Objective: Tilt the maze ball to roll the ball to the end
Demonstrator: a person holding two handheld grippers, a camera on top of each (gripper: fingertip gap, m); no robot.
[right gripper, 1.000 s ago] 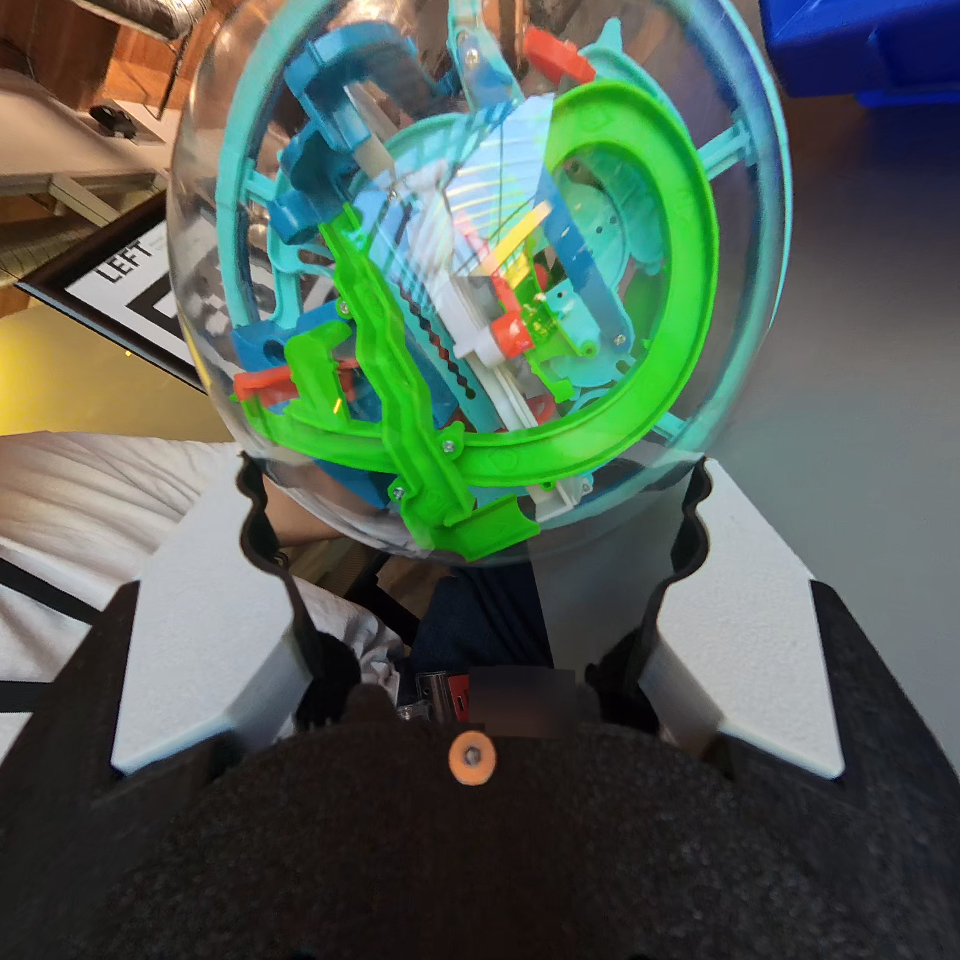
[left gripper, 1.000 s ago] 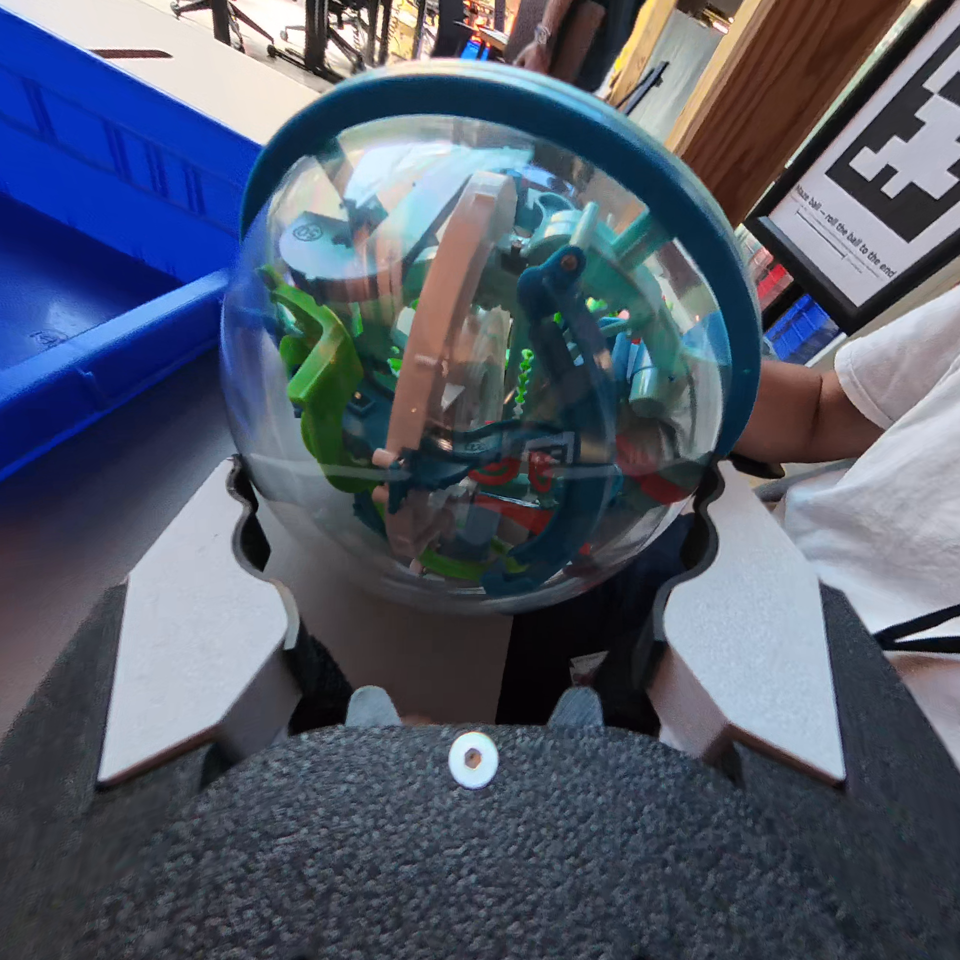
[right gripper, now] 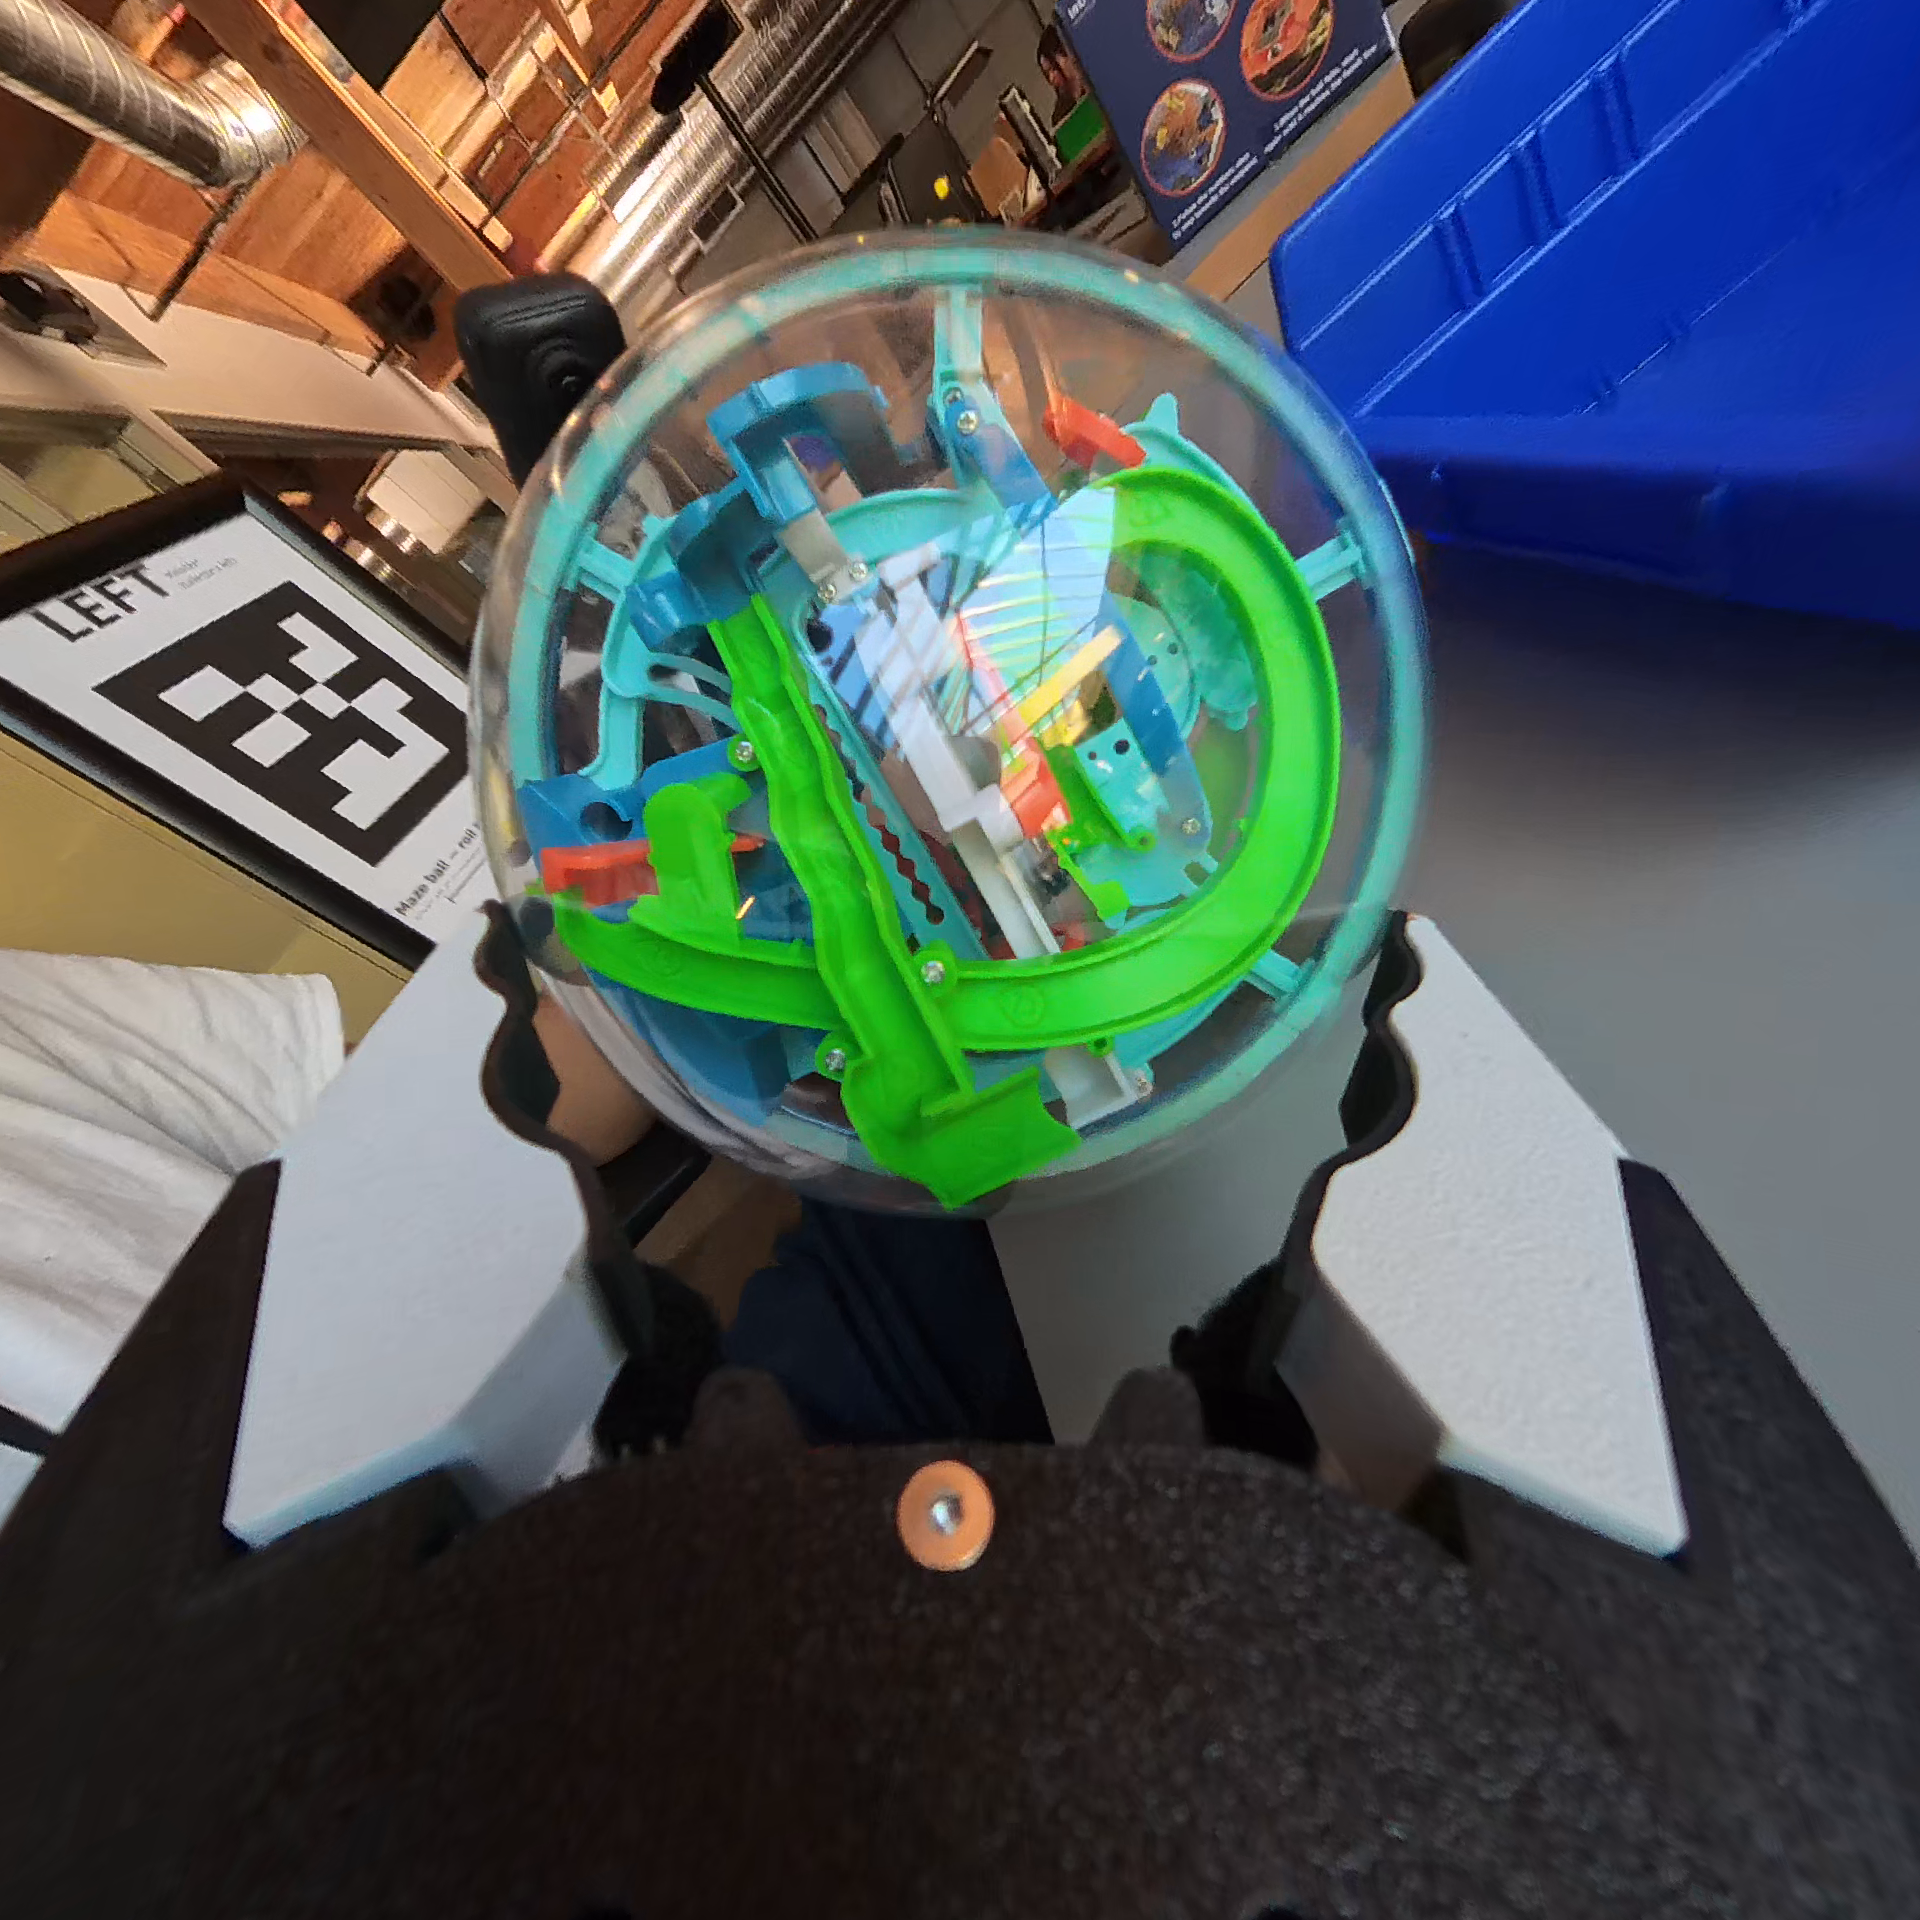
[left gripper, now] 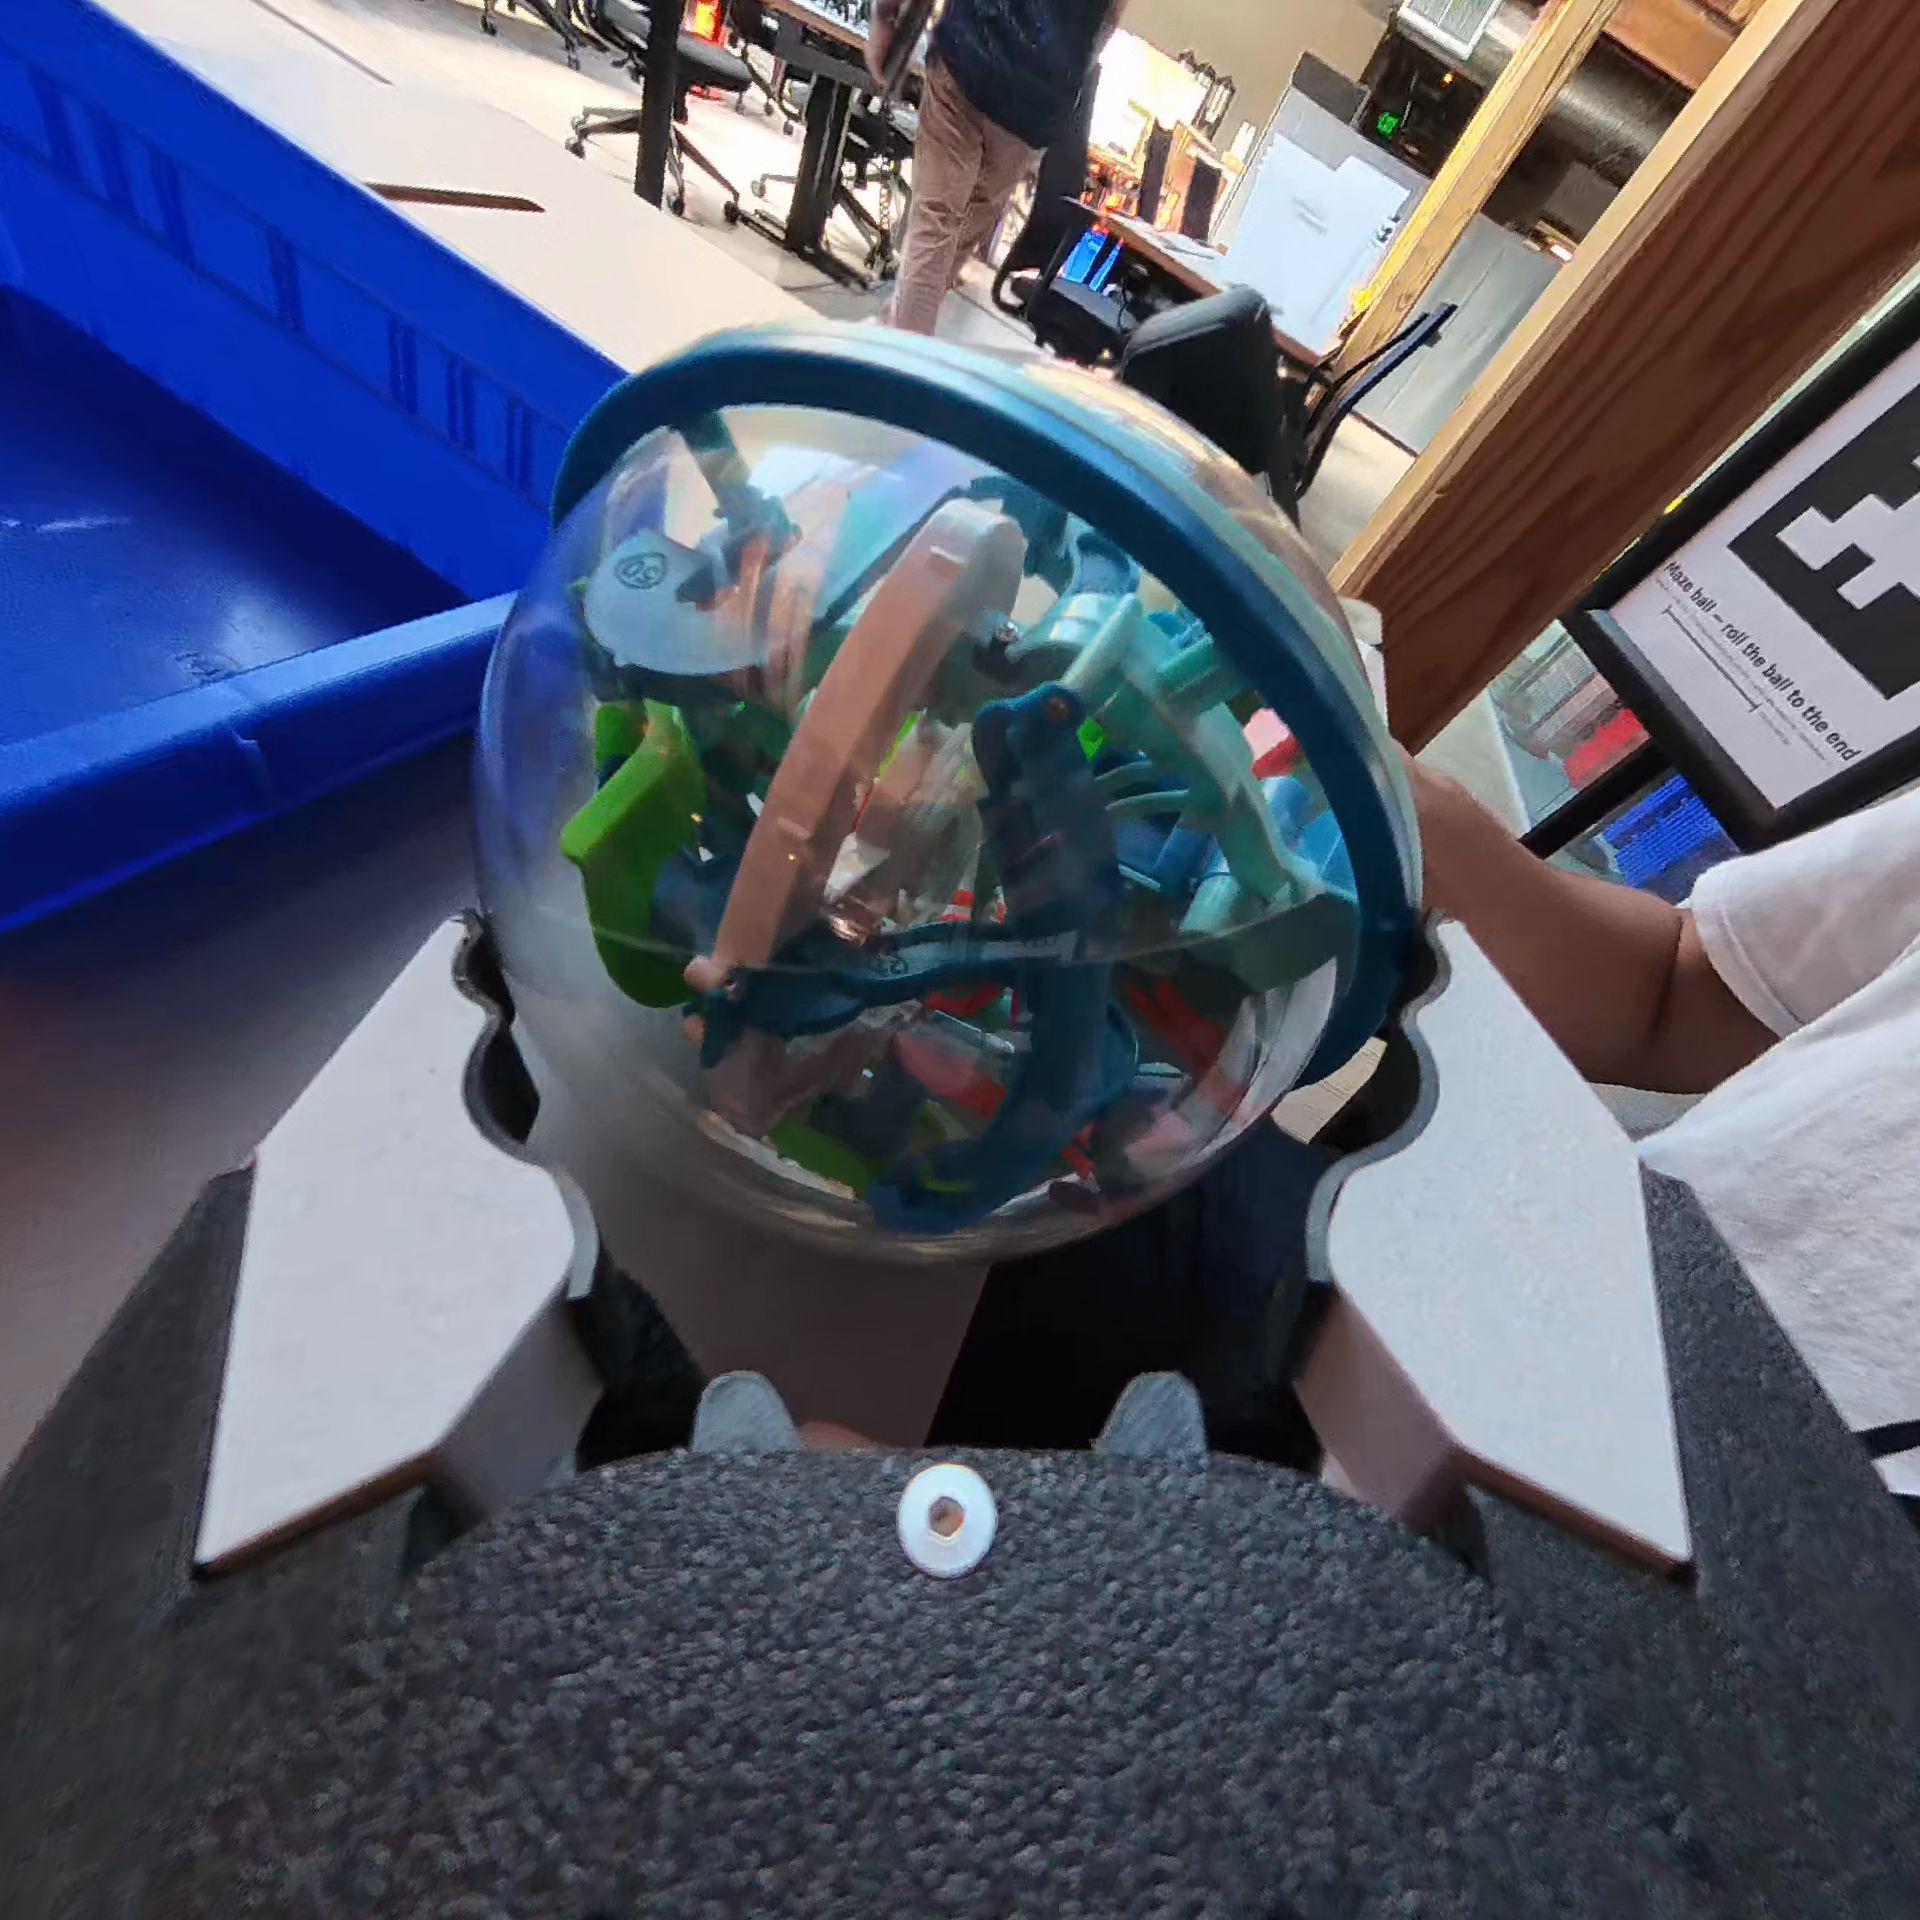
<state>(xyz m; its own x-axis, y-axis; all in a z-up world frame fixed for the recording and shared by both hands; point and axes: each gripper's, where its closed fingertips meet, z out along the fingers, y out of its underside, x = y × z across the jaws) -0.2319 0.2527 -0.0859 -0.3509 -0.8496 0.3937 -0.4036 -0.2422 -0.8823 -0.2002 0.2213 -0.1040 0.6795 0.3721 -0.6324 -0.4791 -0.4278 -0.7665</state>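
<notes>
We see a blue bin on the grey table, a framed black-and-white marker sign, a wooden post, office chairs behind, and a person walking.

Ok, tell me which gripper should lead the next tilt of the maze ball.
Right, probably: both clamp the maze ball, but the right gripper faces the open green track, while the left gripper looks through cluttered layers.
</notes>
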